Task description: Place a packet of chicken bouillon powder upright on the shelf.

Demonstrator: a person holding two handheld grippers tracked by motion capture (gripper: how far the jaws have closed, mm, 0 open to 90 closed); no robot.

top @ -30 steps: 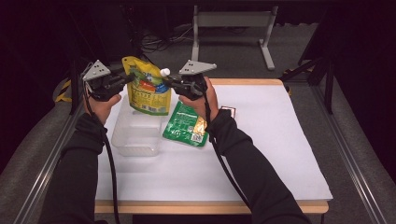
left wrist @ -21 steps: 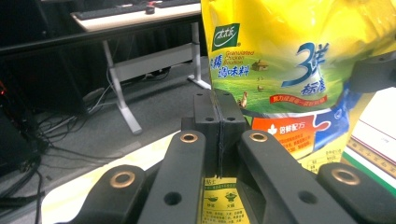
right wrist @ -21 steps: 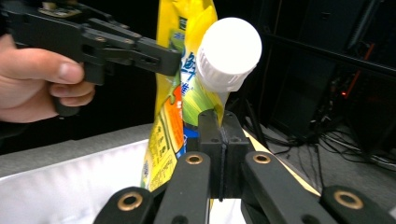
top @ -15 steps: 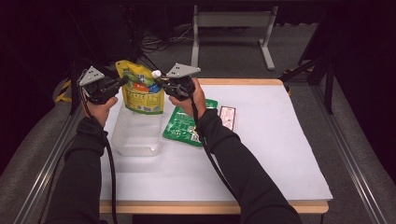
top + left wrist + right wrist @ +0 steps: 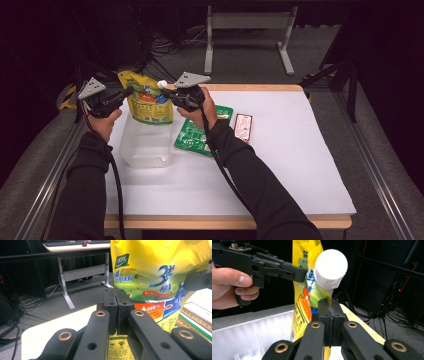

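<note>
Left gripper (image 5: 126, 93): jaws closed all the way, clamped on the left edge seam of the pouch (image 5: 148, 99); in the left gripper view the two black jaws (image 5: 117, 305) meet with the yellow film pinched between them. Right gripper (image 5: 169, 94): jaws likewise closed tight, gripping the pouch's right edge just below the white cap (image 5: 162, 84); in the right gripper view the jaws (image 5: 331, 311) press together on the seam, with the cap (image 5: 330, 265) directly above them. The pouch hangs between the two grippers, held off the table, stretched side to side with its printed face toward the person. Its long axis runs up and down, nearly upright; the spout sits at the upper corner by the right gripper, angled up and outward, and the bottom points down. Directly beneath the pouch and between the hands stands a clear tub (image 5: 146, 145), and the pouch's lower edge overlaps the tub's far rim in the high view; contact cannot be told. A green packet (image 5: 196, 139) lies flat under the right wrist, with a small pink packet (image 5: 243, 127) just beyond it, away from the grippers.
</note>
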